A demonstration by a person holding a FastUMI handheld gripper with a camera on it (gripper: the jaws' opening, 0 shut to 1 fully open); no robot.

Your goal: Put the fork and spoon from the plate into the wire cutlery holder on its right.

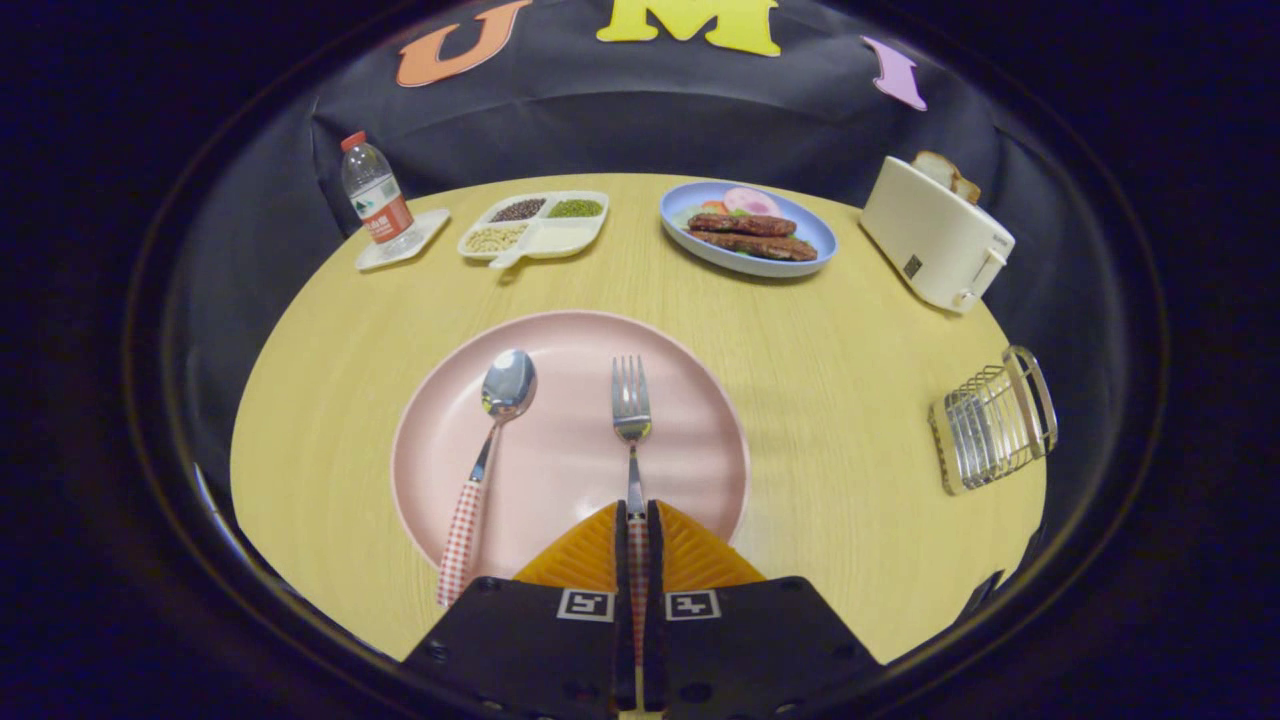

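Observation:
A pink plate [690, 420] lies on the round wooden table just ahead of my fingers. On it a fork [631, 420] points away from me, its red-checked handle running back between my fingers. My gripper [637, 512] is shut on the fork's handle, both fingers pressing it. To the fork's left lies a spoon [492, 440] with a matching checked handle that reaches past the plate's near rim. The wire cutlery holder [992, 420] stands to the right of the plate, near the table's right edge.
Beyond the plate sit a water bottle [375, 195] on a coaster, a white divided tray [535, 225] of grains and a blue plate [750, 235] of food. A white toaster [935, 235] with bread stands at the far right, behind the holder.

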